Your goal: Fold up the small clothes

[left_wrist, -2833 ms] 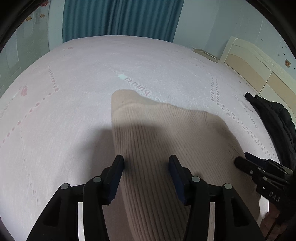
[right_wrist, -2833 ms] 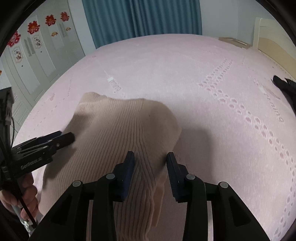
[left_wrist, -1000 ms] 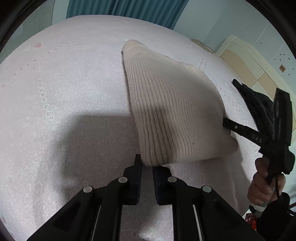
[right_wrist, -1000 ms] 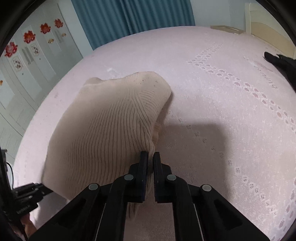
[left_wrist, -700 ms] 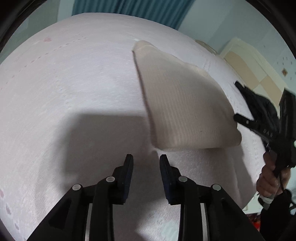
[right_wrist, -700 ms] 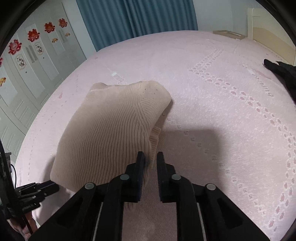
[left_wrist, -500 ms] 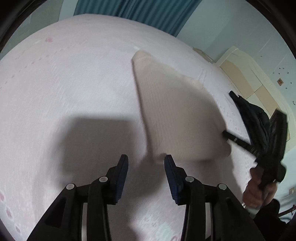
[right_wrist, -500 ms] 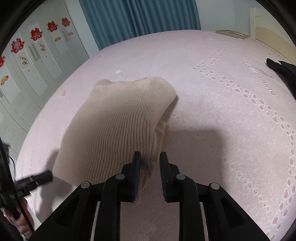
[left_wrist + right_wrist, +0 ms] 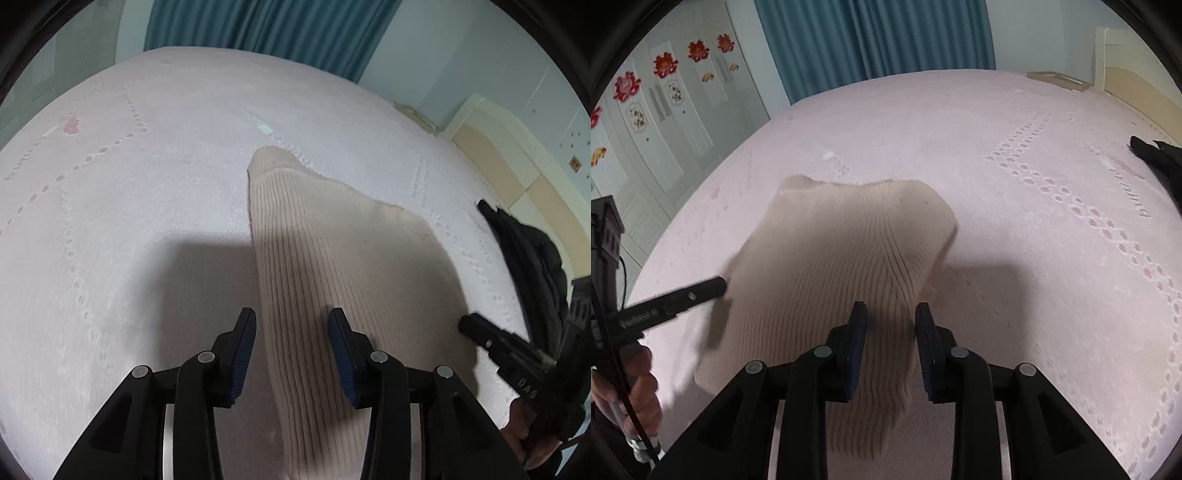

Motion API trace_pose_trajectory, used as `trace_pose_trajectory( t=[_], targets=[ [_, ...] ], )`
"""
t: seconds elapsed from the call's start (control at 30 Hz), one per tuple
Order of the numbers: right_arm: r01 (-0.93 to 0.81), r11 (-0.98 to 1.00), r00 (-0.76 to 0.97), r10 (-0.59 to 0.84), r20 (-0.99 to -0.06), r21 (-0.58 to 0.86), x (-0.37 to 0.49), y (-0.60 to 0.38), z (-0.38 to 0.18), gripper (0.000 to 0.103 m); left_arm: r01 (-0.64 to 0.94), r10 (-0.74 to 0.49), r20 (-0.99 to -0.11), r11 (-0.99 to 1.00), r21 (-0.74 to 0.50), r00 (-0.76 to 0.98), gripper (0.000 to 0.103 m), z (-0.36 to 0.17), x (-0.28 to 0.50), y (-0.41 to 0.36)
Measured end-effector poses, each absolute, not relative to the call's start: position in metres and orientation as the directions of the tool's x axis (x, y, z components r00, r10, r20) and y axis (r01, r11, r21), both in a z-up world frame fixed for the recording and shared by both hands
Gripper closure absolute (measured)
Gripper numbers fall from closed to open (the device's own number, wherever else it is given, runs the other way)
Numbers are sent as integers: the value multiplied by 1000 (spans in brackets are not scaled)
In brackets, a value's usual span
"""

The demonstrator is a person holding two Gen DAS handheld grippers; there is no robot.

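Left wrist view: beige ribbed garment (image 9: 332, 266) flat on bed (image 9: 129, 184), long axis from 6 toward 12 o'clock.
Near edge: between left gripper (image 9: 291, 354) jaws, spread, pinching nothing.
Right wrist view: garment (image 9: 842, 258) at 12 o'clock; right gripper (image 9: 891, 347) jaws spread, astride hem.
Nearer: both about equal, judged.

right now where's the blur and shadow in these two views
Left wrist view: sharp; dark shadow on the pink patterned bedspread and beige ribbed knit garment. Right wrist view: garment's left edge and the left claw are motion-smeared; shadow falls right of the garment. Both bend at fisheye edges.
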State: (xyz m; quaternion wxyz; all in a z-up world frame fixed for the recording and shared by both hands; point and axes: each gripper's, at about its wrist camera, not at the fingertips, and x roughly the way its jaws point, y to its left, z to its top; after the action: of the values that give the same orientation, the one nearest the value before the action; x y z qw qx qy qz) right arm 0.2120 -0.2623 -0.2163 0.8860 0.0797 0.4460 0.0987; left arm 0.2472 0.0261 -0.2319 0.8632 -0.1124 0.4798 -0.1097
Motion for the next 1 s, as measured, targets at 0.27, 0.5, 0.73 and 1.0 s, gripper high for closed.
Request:
trace_pose_trajectory(
  t=[0.27,0.5,0.73,1.0],
  targets=[
    [-81,980,549,198,-812,184,226,-264,-239,67,116,-272,-815,962,-249,512,53,-247,249,22],
    [-83,987,539,158,-828,135,225,-263,-238,67,109,-251,-809,967,-229,531,53,-250,245,17],
    [-63,987,528,160,-834,150,212,-268,-222,65,86,-235,-820,971,-223,523,54,-235,233,25],
    [-33,993,558,113,-822,114,172,-273,-173,61,83,-180,-816,983,-161,550,55,-188,191,28]
  ],
)
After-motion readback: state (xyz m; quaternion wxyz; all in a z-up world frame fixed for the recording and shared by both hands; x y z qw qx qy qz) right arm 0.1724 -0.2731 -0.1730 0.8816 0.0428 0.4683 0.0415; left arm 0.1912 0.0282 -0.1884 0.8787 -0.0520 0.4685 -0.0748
